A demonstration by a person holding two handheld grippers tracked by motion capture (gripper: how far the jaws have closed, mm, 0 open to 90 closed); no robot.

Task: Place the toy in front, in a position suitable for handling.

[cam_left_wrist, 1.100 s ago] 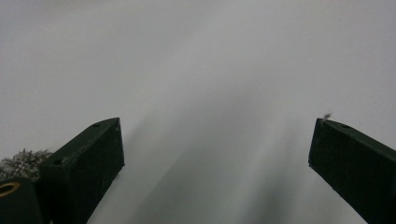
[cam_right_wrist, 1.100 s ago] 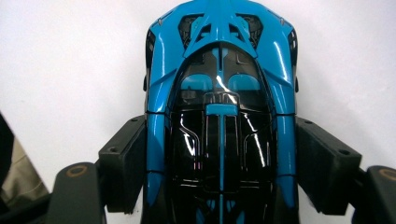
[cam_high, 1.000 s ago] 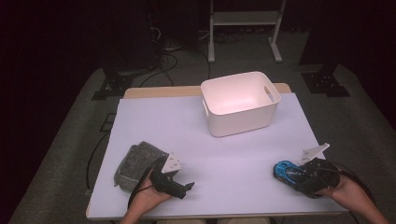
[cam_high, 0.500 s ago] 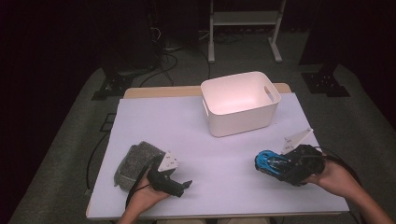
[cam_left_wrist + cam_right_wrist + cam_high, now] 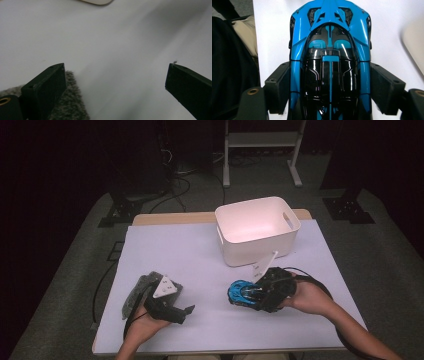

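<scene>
Right now the right gripper (image 5: 252, 294) holds a blue and black toy car (image 5: 239, 292) over the surface (image 5: 200, 250), toward its near right part and just in front of the white bin (image 5: 257, 230). From the right gripper view, the jaws stand fairly wide and press on both sides of the toy car (image 5: 330, 57), whose nose points away from the camera. Whether the car touches the surface or hangs above it is hard to tell from the high view.

Near the near left corner of the surface, the left gripper (image 5: 181, 312) sits in the person's left hand (image 5: 145, 322), with a grey fuzzy cloth (image 5: 136, 292) lying just beside it on the side toward the left edge. Seen in the left gripper view, its jaws are wide open with nothing between them; the grey fuzzy cloth (image 5: 67, 105) lies under and beside one jaw, and bare surface shows in the gap.

The white bin stands toward the far right part of the surface, with its open top up and a handle slot in the right wall. Its inside looks empty from the high view.
</scene>
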